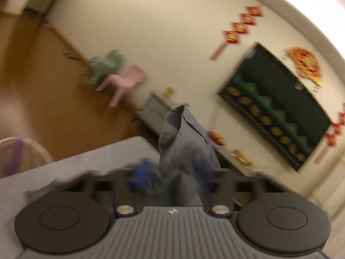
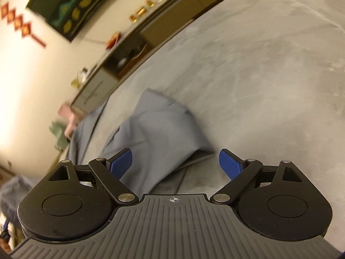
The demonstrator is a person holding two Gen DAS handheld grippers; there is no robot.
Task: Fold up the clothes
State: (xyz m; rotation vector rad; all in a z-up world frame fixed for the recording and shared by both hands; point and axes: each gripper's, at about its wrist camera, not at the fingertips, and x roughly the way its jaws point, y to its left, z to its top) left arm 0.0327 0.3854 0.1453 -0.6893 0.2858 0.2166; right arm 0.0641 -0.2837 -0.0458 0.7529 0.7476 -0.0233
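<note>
Grey garment [image 2: 155, 129] lies bunched on the grey table [image 2: 258, 64], long axis slanting toward the wall cabinets. Our right gripper [image 2: 174, 164] gapes wide over its near edge, empty. Our left gripper [image 1: 172, 174], blurred, stands parted with cloth rising between, seemingly released.

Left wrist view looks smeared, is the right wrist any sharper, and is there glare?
Left wrist: heavy motion blur, the left gripper fingers smeared, grey garment soft, glare top right. Right wrist: right gripper crisp, garment edges slightly blurred, wall washed out on the left.
</note>
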